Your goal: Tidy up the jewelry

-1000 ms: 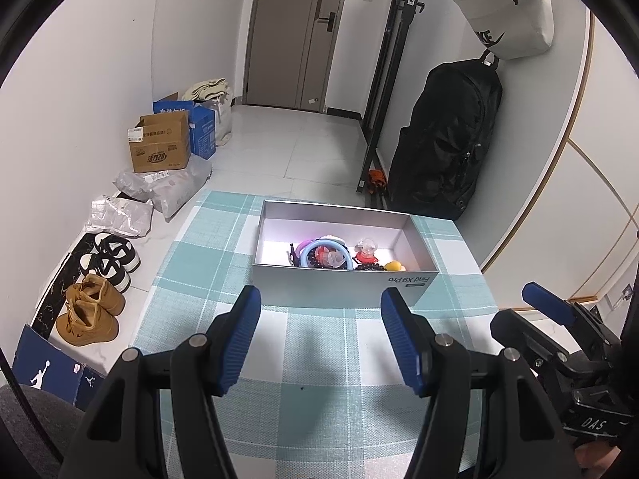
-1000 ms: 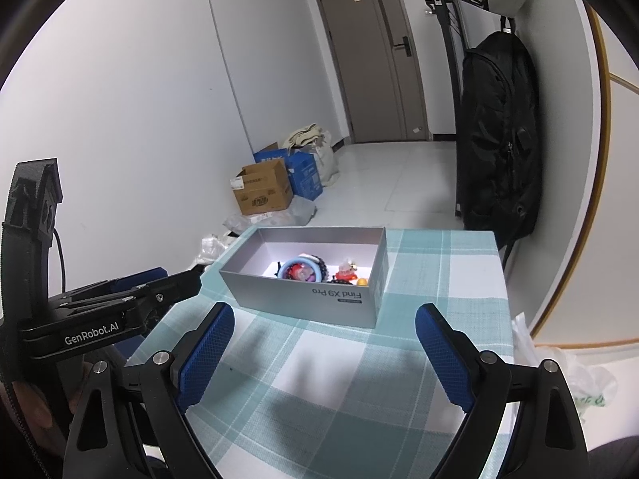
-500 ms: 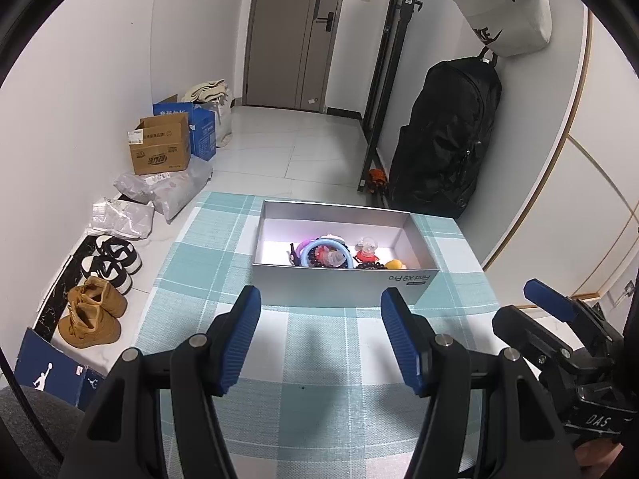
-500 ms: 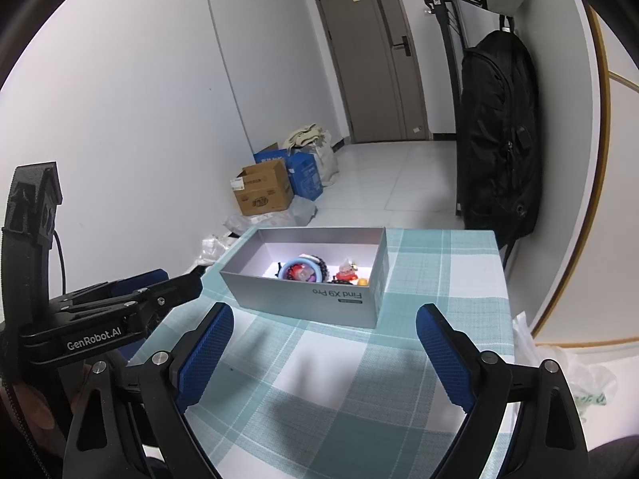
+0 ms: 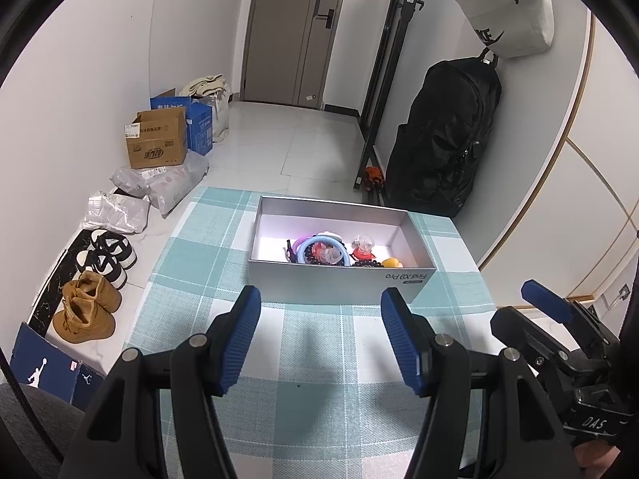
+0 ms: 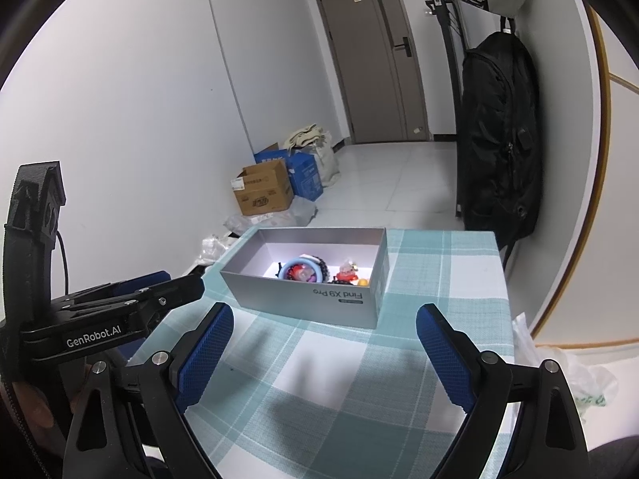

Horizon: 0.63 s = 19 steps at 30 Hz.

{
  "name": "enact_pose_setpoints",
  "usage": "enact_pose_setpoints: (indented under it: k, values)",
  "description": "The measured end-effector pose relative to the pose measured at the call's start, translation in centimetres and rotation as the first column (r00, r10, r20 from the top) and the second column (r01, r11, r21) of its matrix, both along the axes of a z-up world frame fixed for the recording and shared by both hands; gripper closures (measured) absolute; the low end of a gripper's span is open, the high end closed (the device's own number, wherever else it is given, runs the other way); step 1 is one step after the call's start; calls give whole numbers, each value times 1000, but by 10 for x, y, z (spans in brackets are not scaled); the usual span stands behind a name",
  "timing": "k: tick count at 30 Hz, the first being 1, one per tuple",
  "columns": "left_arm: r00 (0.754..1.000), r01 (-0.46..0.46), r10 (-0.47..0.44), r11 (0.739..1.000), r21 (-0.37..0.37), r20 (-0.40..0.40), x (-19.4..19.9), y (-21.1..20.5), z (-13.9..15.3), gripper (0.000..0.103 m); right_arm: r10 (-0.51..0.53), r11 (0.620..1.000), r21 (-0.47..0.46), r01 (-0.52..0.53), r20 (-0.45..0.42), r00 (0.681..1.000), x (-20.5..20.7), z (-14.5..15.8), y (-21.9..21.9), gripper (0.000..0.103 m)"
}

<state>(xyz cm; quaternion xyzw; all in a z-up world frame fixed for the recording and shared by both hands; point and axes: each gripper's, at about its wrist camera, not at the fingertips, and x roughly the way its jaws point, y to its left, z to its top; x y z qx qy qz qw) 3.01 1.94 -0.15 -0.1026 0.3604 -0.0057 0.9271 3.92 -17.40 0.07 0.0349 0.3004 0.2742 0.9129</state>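
Observation:
A grey open box (image 5: 339, 285) marked "Find X9 Pro" stands on the teal checked tablecloth (image 5: 319, 359); it also shows in the right wrist view (image 6: 311, 303). Inside lie a blue bangle (image 5: 321, 249), dark beads, a red-and-pink trinket (image 5: 361, 249) and a small yellow piece (image 5: 391, 263). The bangle (image 6: 299, 269) shows in the right wrist view too. My left gripper (image 5: 321, 335) is open and empty, just short of the box's near wall. My right gripper (image 6: 323, 355) is open and empty, also on the near side of the box.
The table's left edge drops to a floor with shoes (image 5: 86, 311), plastic bags and cardboard boxes (image 5: 157, 141). A black backpack (image 5: 443, 139) hangs on the right wall beyond the table. A door (image 5: 295, 32) stands at the far end.
Almost nothing has moved. Both grippers stay open in front of the box; the views shift only slightly.

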Motion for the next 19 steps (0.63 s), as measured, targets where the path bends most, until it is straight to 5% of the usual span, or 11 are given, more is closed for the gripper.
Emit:
enact_pose_setpoints:
  k: [19]
  values:
    - [1000,-1,1,1000,-19,12,1,2,0,46,-1,1000,-6,1,2,1000,0,0,2,9]
